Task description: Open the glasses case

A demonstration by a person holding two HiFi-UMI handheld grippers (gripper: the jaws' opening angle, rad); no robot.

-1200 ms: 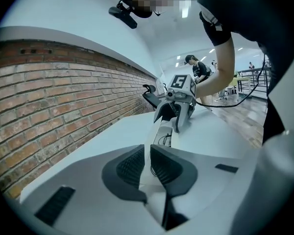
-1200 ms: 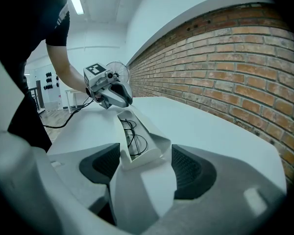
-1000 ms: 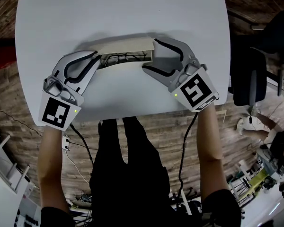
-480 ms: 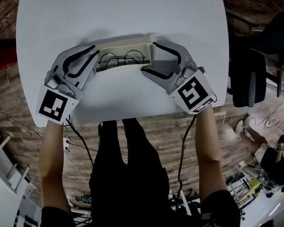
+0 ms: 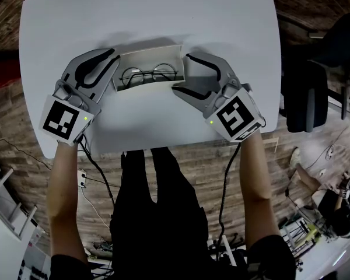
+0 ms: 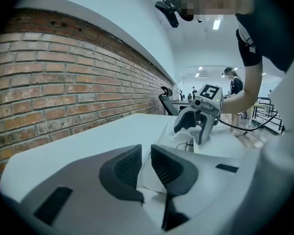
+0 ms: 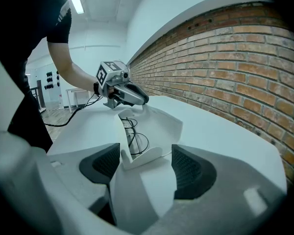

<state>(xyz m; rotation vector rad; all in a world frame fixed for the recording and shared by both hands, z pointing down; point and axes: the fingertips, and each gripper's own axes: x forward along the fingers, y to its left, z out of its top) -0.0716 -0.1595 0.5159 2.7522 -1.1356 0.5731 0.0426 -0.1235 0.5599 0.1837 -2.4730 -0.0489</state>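
Note:
The white glasses case [image 5: 163, 56] lies open mid-table, its lid tipped back, and wire-rimmed glasses [image 5: 146, 74] rest inside. At the case's left end, my left gripper [image 5: 115, 63] has the lid's edge [image 6: 146, 177] in the narrow gap between its pads; its jaws are opening. My right gripper [image 5: 182, 73] straddles the right end, shut on the case's base [image 7: 139, 180]. In the right gripper view the glasses [image 7: 134, 136] lie in the tray and the left gripper [image 7: 122, 93] sits beyond them. The right gripper [image 6: 198, 117] shows across the case in the left gripper view.
The white table [image 5: 163, 10] has bare surface behind and in front of the case; its near edge is just below both grippers. A black chair [image 5: 315, 80] stands to the right on the wooden floor. A brick wall [image 6: 63, 82] runs behind the table.
The lid has swung up and back from nearly closed, uncovering the glasses. My left gripper moved up and away with the lid's end. The right gripper held still.

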